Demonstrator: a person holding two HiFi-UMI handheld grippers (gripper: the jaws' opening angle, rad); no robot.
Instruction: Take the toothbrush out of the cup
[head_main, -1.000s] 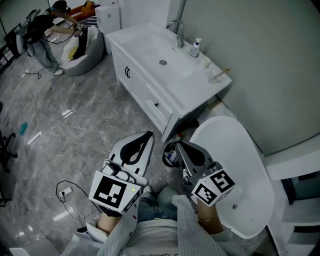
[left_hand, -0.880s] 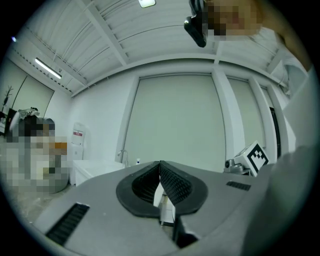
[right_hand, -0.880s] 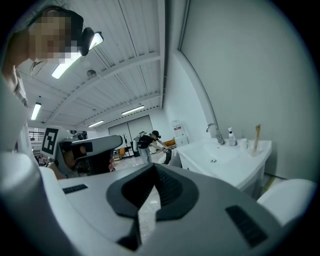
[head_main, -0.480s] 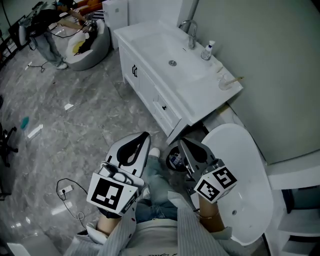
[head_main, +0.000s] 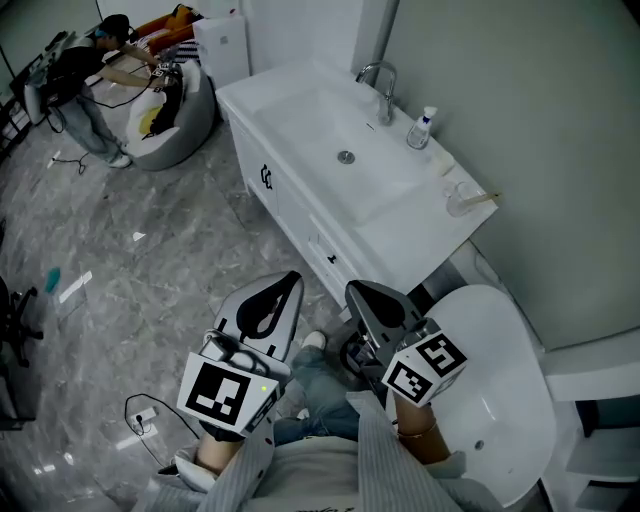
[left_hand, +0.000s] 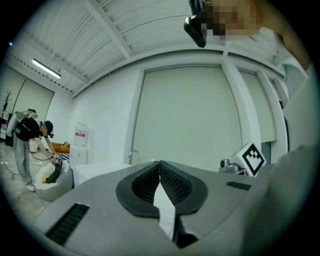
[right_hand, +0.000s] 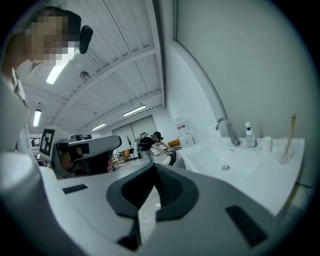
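Note:
A clear cup (head_main: 460, 199) stands at the right end of the white vanity top (head_main: 420, 225), with a wooden-handled toothbrush (head_main: 487, 200) leaning out of it. In the right gripper view the cup (right_hand: 285, 152) and toothbrush (right_hand: 291, 131) sit far right, well beyond the jaws. My left gripper (head_main: 291, 279) and right gripper (head_main: 353, 290) are both held in front of the vanity, short of its front edge. Both are shut and hold nothing. The left gripper (left_hand: 160, 163) points level towards the wall, and the right gripper (right_hand: 154, 165) points along the basin.
A basin (head_main: 340, 135) with a chrome faucet (head_main: 380, 76) and a small pump bottle (head_main: 423, 126) lies left of the cup. A white bathtub (head_main: 500, 400) sits to my right. A person (head_main: 85, 75) bends over a grey beanbag (head_main: 170, 120) at the far left.
Both grippers have travelled forward together towards the vanity, staying shut. The vanity now sits closer and more centred in the head view, and the cup has come nearer.

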